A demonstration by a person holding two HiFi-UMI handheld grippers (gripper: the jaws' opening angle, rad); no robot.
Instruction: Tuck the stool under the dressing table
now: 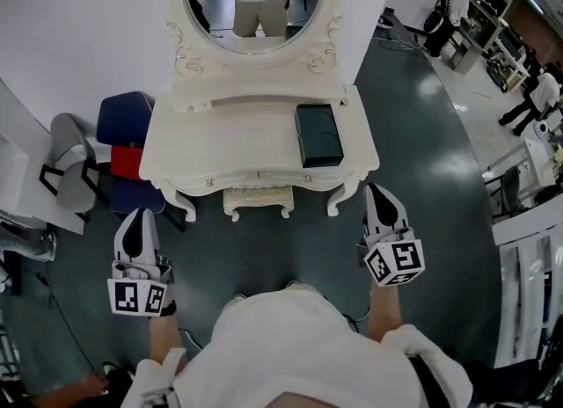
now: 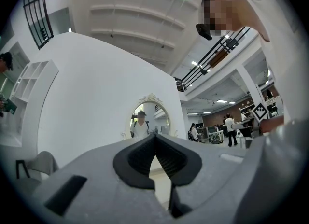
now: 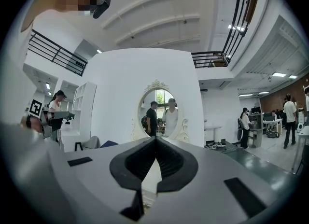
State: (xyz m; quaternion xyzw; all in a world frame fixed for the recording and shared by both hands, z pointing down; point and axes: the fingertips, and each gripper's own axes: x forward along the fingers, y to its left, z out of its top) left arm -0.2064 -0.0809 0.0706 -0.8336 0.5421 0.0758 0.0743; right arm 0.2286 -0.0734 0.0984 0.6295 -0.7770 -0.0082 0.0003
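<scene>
Right under the front of the white dressing table (image 1: 220, 147), the little cream stool (image 1: 257, 199) sits pushed in between the table's front legs, so only its front edge and two curly feet poke out past the tabletop. Both grippers are held on the person's side of the table and aren't touching it or anything else. The left gripper (image 1: 138, 214) is off the table's left front corner and the right gripper (image 1: 376, 190) is near the right front leg. Going by their own cameras, both sets of jaws are pinched fully together with nothing between them, tips meeting in a point. Both point roughly toward the oval mirror (image 1: 253, 10) at the back of the table. On the right side of the tabletop there's a dark green box (image 1: 318, 135) lying flat. Over on the table's left stand a blue chair (image 1: 123, 116) with something red (image 1: 127, 162) by it, and a grey chair (image 1: 69, 151) beside that.
</scene>
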